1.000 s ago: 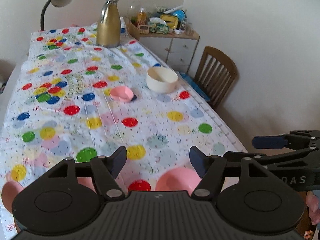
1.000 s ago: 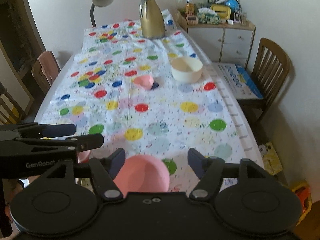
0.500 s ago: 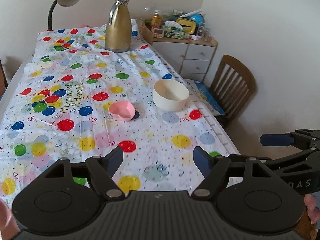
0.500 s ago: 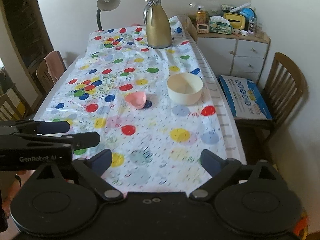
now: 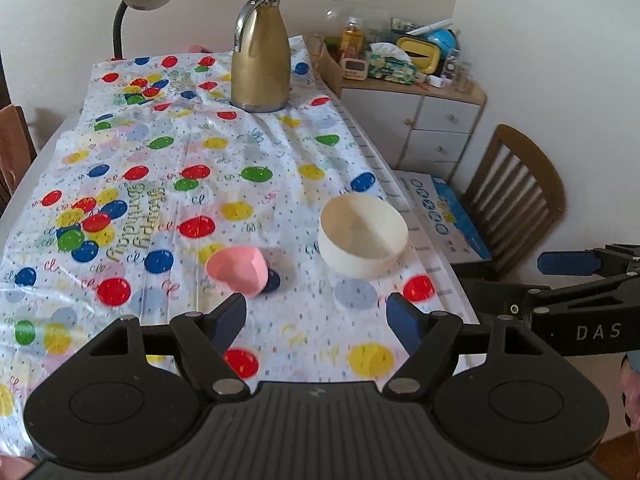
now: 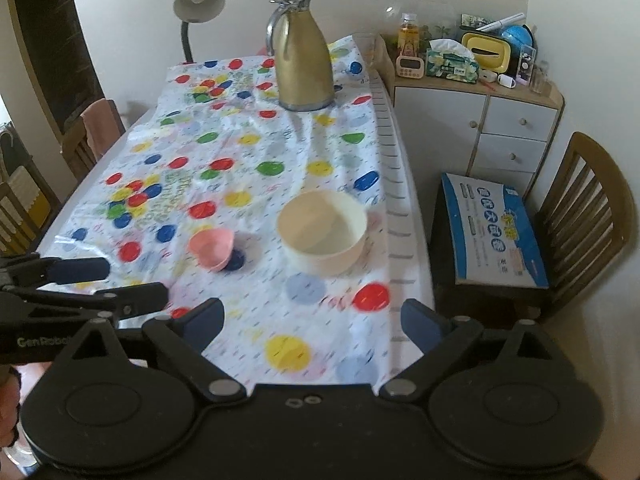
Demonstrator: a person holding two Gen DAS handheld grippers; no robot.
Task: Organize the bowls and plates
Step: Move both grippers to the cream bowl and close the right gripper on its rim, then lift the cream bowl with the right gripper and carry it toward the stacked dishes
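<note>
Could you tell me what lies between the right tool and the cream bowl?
Only bare balloon-print tablecloth lies between the open right tool and the cream bowl, as the right wrist view shows.

Plain white walls meet in a corner behind a long surface [image 5: 404, 204] draped in a balloon-print birthday cloth [image 5: 224, 184]. A grey gooseneck lamp [image 6: 198, 0] stands at its far end. A white drawer cabinet [image 6: 476, 128] with a cluttered wooden top fills the corner, beside a slatted wooden chair [image 6: 592, 220] carrying a blue-and-white box [image 6: 494, 228]. More wooden chairs [image 6: 92, 136] line the opposite side.
</note>
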